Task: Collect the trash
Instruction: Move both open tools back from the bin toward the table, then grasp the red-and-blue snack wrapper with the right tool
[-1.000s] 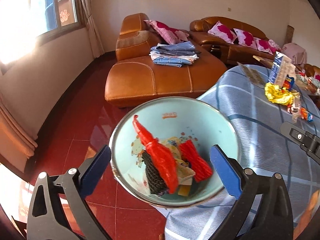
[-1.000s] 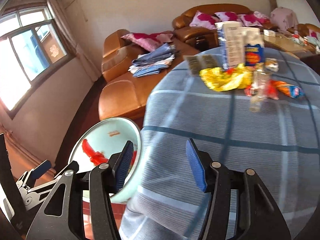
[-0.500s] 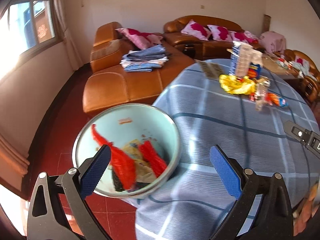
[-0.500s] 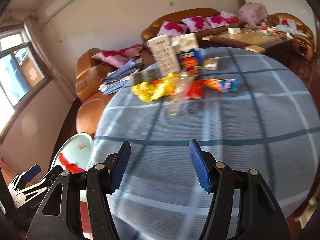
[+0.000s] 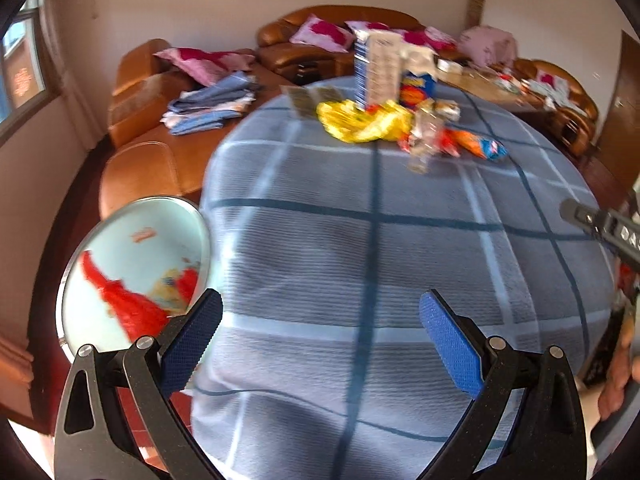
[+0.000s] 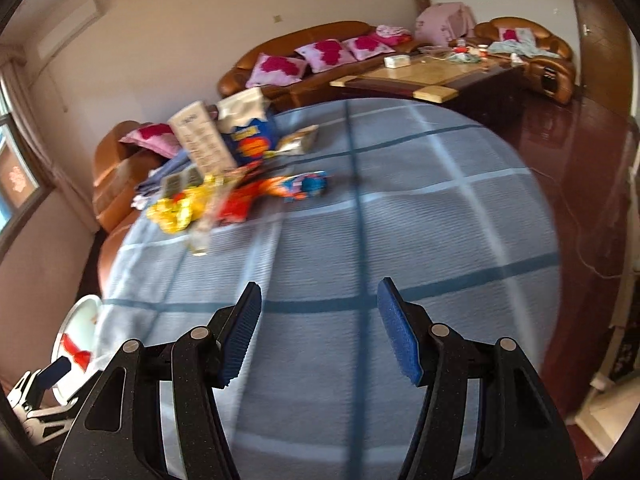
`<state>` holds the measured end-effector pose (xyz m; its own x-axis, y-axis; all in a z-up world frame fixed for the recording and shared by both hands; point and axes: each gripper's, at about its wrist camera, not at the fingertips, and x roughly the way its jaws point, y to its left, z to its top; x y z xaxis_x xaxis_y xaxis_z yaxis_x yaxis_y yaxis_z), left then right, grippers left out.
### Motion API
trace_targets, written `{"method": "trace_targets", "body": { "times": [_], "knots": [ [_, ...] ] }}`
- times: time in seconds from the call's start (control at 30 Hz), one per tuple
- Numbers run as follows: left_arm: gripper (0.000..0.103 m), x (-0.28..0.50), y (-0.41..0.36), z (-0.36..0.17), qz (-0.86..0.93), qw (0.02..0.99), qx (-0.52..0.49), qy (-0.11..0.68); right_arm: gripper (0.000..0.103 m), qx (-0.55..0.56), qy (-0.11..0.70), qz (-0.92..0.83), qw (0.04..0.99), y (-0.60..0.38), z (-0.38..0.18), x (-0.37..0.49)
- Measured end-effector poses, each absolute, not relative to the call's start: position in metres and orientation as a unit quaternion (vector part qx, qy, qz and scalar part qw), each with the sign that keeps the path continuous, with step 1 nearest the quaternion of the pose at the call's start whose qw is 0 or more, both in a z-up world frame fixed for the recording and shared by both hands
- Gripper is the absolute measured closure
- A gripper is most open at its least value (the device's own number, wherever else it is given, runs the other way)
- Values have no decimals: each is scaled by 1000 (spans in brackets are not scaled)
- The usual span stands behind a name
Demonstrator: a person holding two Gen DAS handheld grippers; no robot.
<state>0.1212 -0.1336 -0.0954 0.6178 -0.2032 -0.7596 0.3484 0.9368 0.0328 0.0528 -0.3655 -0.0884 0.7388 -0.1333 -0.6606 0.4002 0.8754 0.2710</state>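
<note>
A pale green trash bin (image 5: 132, 232) with red wrappers inside stands on the floor at the table's left edge; its rim (image 6: 78, 312) shows low left in the right wrist view. A heap of trash lies on the far part of the blue checked tablecloth (image 5: 360, 264): a yellow wrapper (image 5: 360, 122), a clear plastic bottle (image 5: 424, 140), an orange and blue packet (image 5: 480, 146), a white carton (image 5: 376, 68) and a blue snack bag (image 5: 418, 86). My left gripper (image 5: 320, 320) is open over the near cloth, empty. My right gripper (image 6: 318, 320) is open too, holding nothing, well short of the heap (image 6: 224, 196).
Brown leather sofas (image 5: 336, 44) with pink cushions line the back wall, and folded clothes (image 5: 212, 104) lie on the chaise at left. A cluttered wooden coffee table (image 6: 432, 76) stands at the back right. Red tiled floor (image 6: 580, 184) runs right of the table.
Both grippers have swung right, from the bin to over the tablecloth. The bin has slid to the left edge of both views and the trash heap has come nearer the centre.
</note>
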Motion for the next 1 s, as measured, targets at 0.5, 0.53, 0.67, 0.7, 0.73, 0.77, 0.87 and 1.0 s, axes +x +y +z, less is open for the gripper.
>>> {"method": "trace_targets", "body": {
  "times": [0.5,0.53,0.67,0.7,0.73,0.77,0.87,1.0],
  "knots": [
    [7,204,-151,-82,-158,903,109,384,44,98,358,-108,922,-403,-81,171],
    [7,209,-151,-80,-157,905,112,380,44,85,360,-101,924,-402,-81,181],
    [6,243,-156,-71,-177,909,125,356,44,33,393,-64,917,-393,-97,221],
    [6,250,-159,-70,-189,908,128,350,44,25,404,-54,913,-392,-103,228],
    [6,255,-161,-69,-205,907,135,343,44,22,412,-49,910,-390,-107,232],
    [6,262,-168,-69,-225,904,153,331,44,16,422,-44,905,-390,-113,237],
    [6,281,-190,-72,-259,892,209,306,44,7,432,-39,901,-393,-121,241],
    [6,301,-216,-82,-307,866,251,303,74,-4,444,-30,895,-396,-119,232]
  ]
}}
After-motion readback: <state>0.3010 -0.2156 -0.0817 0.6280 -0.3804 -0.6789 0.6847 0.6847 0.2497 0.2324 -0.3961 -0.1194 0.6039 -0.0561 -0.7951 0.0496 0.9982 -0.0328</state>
